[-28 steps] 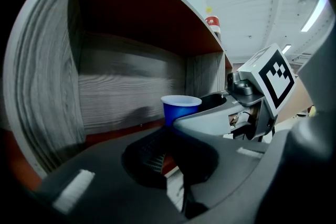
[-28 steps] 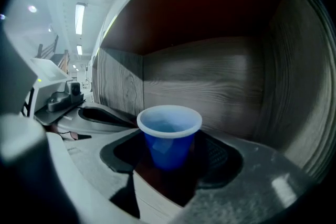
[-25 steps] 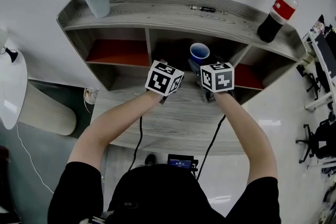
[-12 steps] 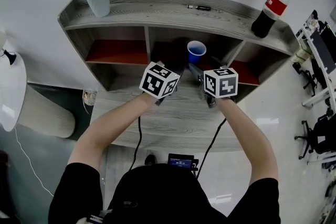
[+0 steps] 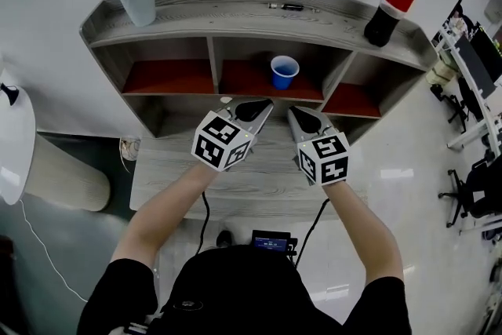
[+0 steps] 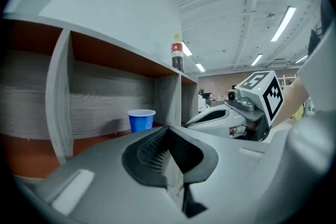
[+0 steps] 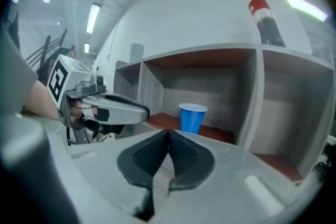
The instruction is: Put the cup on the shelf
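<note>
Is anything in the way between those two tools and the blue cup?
Nothing visible. The blue cup stands alone in the shelf's middle compartment; the left tool and right tool, whose jaws have just closed on nothing, face it across bare desk.

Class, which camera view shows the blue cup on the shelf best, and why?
Right gripper view: the blue cup appears side-on and largest. The left gripper view shows it side-on but smaller; the head view shows it small, from above.

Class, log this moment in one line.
blue plastic cup: wooden shelf, middle compartment | left gripper: shut, empty | right gripper: just closed, empty
</note>
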A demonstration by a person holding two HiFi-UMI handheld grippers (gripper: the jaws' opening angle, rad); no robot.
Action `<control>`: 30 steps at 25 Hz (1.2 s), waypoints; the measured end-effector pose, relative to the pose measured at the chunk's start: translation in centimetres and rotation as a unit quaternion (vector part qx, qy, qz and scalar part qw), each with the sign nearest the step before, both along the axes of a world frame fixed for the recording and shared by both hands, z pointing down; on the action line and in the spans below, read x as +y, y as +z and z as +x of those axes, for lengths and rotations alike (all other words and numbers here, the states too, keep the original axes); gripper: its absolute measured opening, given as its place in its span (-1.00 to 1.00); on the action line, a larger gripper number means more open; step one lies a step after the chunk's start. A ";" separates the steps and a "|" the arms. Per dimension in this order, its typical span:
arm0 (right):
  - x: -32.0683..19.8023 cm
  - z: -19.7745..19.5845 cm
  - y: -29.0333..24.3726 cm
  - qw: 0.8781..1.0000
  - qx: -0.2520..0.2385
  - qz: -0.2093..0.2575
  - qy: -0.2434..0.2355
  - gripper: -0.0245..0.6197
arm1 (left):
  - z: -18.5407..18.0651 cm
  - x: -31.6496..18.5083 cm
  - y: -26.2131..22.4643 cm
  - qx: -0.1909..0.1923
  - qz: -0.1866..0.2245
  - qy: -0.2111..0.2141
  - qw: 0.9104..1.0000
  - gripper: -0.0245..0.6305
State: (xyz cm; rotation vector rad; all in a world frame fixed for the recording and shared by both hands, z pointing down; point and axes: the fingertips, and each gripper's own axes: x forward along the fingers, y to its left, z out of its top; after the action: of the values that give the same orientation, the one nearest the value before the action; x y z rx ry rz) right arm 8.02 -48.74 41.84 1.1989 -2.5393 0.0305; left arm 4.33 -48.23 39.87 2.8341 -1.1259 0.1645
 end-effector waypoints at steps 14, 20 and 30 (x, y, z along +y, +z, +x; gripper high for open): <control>5.8 2.2 4.9 0.994 -0.088 -0.043 0.040 -0.93 | -0.8 8.2 5.4 -0.009 0.012 0.038 0.999 -0.92; 7.1 3.5 7.9 0.993 -0.090 -0.055 0.056 -0.93 | -2.0 9.4 8.5 0.005 -0.001 0.019 1.000 -0.92; 7.7 3.4 8.4 0.992 -0.102 -0.053 0.056 -0.93 | -2.8 9.6 9.8 0.019 -0.014 0.009 1.000 -0.92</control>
State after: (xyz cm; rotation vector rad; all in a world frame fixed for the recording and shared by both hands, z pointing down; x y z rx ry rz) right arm 11.44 -41.01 50.20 1.3563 -2.6004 0.3254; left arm 1.52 -38.59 49.68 2.8105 -1.0832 0.1261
